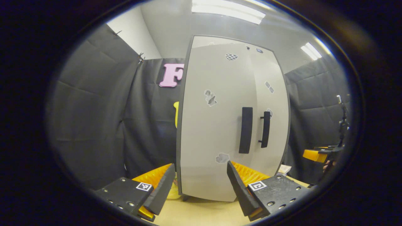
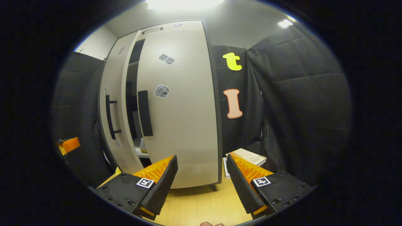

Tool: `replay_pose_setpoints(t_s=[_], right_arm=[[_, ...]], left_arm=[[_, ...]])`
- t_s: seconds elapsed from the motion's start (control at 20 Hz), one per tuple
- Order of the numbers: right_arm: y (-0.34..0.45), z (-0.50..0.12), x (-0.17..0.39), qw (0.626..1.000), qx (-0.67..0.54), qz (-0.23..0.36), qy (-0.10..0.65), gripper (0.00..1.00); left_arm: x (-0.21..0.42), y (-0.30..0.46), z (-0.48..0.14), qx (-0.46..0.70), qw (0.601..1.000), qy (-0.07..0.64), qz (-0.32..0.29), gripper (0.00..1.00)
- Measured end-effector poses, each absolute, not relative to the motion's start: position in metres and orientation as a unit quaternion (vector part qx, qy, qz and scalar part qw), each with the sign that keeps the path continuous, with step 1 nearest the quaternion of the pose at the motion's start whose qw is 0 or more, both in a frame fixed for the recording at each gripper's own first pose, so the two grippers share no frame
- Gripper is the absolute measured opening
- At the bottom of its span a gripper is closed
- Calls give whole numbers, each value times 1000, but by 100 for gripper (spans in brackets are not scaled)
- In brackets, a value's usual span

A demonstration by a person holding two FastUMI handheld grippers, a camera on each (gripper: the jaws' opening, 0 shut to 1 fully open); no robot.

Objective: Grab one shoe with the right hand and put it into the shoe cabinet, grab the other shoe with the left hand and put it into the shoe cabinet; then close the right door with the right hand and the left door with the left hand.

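1. In the left gripper view, the left hand-held gripper (image 1: 201, 185) has its jaws spread wide with nothing between them. The shoe cabinet (image 1: 220, 125) stands straight ahead at twelve o'clock, close in front, on the pale wood-grain tabletop (image 1: 198, 213).
2. The left door (image 1: 213, 135) is a tall, flat, matte pale panel with a dark edge. Its long axis runs vertically. A dark bar handle (image 1: 246, 130) runs up and down at about one o'clock from the jaws.
3. From this view both doors look nearly flush. The right door's handle (image 1: 265, 129) sits just beside the left one.
4. At three o'clock in the same view, the other hand-held gripper (image 1: 317, 154) shows far off, held by a hand.
5. In the right gripper view, the right hand-held gripper (image 2: 201, 185) is also wide open and empty. The right door (image 2: 179, 110) stands at twelve o'clock, close by.
6. Here a dark gap shows at eleven o'clock between the two doors, with a shelf and a small, unclear object inside. The left door therefore appears still ajar, while the shoes cannot be made out.
7. Judged from this, closing the left door is the remaining step. The left hand-held gripper is the nearer one, and a straight push ahead on the panel should do.
8. A small pale box (image 2: 248, 156) lies on the tabletop at one o'clock, beside the cabinet.
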State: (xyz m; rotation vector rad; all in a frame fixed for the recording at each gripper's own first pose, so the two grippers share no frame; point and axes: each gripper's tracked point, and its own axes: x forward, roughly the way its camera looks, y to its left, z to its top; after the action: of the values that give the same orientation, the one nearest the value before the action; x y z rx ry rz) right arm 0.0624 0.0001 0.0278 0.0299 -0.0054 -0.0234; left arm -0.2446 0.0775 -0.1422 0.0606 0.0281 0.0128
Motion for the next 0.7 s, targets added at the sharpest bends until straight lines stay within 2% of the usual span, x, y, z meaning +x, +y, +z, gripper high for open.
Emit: replay_pose_setpoints(t_s=[0.35,0.7], right_arm=[[33,8,63,1000,1,19,18,98],[36,7,64,1000,3,19,16,98]], left_arm=[[-246,84,-138,16,1000,-2,5,95],[-244,83,-139,19,1000,-5,-1,94]])
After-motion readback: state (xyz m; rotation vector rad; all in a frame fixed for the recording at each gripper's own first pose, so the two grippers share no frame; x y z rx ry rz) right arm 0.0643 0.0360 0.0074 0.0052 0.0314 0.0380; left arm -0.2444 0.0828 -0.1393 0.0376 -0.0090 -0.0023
